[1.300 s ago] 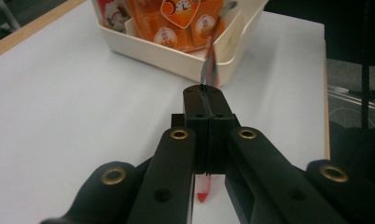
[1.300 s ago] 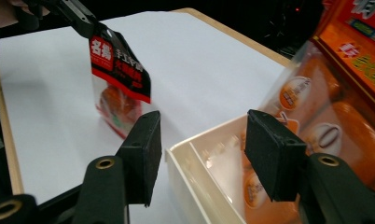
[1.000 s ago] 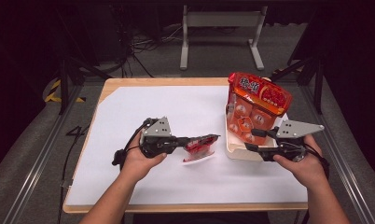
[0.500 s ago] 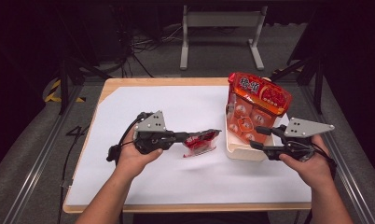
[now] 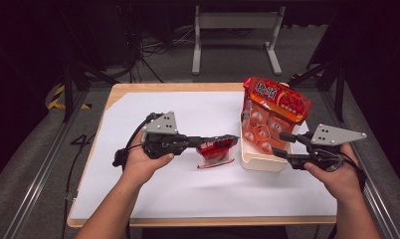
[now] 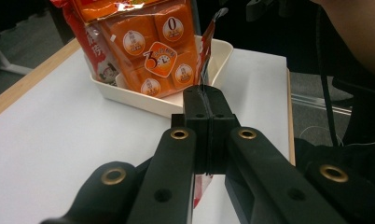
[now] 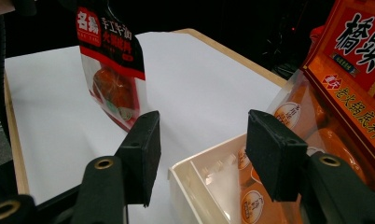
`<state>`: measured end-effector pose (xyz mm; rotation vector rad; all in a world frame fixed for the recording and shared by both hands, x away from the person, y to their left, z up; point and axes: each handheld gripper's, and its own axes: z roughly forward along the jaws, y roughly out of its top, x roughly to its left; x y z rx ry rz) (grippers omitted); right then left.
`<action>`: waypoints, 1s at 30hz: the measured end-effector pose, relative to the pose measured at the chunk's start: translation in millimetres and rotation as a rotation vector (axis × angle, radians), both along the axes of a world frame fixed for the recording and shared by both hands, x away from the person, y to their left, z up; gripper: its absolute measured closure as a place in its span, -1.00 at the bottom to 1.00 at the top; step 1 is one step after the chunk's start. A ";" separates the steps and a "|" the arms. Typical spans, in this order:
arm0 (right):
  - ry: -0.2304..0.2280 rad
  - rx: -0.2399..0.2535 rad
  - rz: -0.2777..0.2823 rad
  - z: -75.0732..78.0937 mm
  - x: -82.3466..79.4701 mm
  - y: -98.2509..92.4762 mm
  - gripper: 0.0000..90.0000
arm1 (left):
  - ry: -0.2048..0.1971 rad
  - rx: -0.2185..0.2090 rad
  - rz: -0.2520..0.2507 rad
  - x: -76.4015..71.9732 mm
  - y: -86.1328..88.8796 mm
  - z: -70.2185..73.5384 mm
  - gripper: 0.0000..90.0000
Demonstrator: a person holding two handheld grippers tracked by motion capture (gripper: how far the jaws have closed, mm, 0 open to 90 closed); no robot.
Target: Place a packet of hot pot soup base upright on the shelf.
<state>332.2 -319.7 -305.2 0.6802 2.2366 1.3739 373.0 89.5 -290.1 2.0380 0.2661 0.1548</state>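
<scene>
My left gripper (image 5: 228,142) is shut on the top edge of a small red sachet (image 5: 215,152), which hangs just above the white sheet, left of the cream tray (image 5: 260,162). In the left gripper view the closed jaws (image 6: 206,100) pinch the sachet's thin edge (image 6: 208,46). A large orange and red snack bag (image 5: 272,109) stands upright in the tray. My right gripper (image 5: 279,145) is open at the tray's near right side, holding nothing. The right gripper view has the gripper (image 7: 202,149) straddling the tray's corner (image 7: 195,172), with the sachet (image 7: 112,70) hanging beyond it.
A white sheet (image 5: 153,194) covers the wooden table (image 5: 138,87). The bag (image 6: 148,42) fills the far part of the tray (image 6: 143,100). A metal stand (image 5: 235,35) and cables lie on the floor behind. Rails run along both table sides.
My left gripper has risen a little, lifting the sachet off the sheet. The right gripper has stayed by the tray.
</scene>
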 end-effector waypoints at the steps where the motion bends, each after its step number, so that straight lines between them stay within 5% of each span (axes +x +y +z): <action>1: 0.000 0.000 -0.005 0.2 0.1 -0.9 0.01 | -0.001 0.003 -0.004 1.3 -1.0 1.0 1.00; 11: -0.005 0.000 -0.024 2.0 -2.3 -7.1 0.01 | 0.019 -0.013 -0.017 10.2 -6.1 4.7 1.00; 30: -0.029 0.025 -0.065 9.2 -9.2 -24.4 0.01 | -0.003 -0.028 -0.059 31.4 -22.9 15.7 1.00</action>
